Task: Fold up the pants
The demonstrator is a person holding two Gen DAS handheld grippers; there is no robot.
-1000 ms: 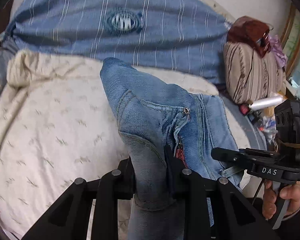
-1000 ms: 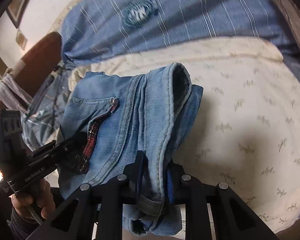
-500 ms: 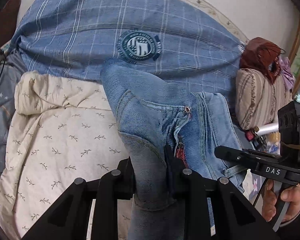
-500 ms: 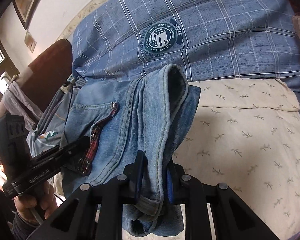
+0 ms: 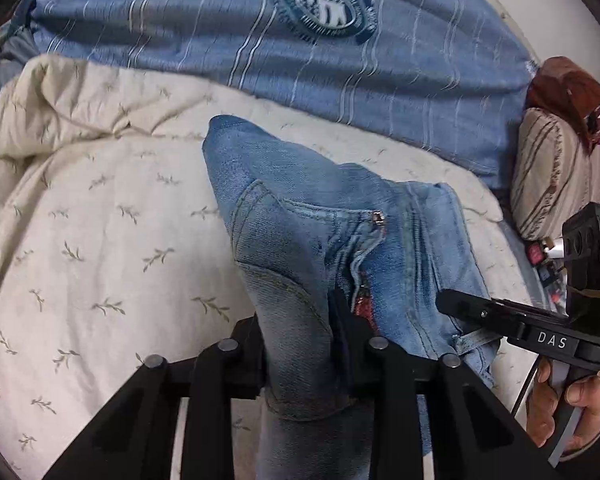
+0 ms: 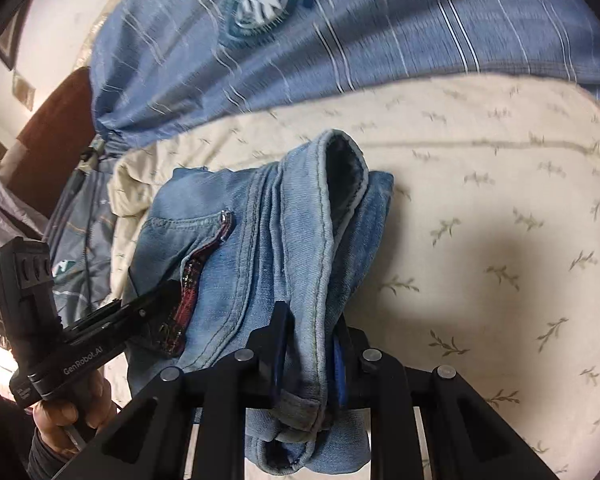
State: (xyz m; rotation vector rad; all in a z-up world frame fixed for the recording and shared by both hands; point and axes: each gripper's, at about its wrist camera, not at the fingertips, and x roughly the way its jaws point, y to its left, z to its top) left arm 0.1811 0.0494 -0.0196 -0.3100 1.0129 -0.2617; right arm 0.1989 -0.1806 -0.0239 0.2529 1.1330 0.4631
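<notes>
- Pants [image 5: 300, 248]: blue jeans, bunched in the middle of both views, over the cream bed cover [image 5: 100, 240] with little leaves.
- Left tongs [image 5: 300, 344]: low in the frame, around a thick fold of jeans; jaws just opened a bit, cloth between them.
- Right tongs [image 6: 312, 356]: pinched narrow on a jeans hem.
- Blue striped blanket [image 5: 260, 40] across the top.

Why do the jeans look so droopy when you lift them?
The jeans are probably floppy: they sag and bunch between both grippers' fingers. Thick seams and doubled layers suggest they are fairly heavy. They likely won't slip, since denim looks rough.
</notes>
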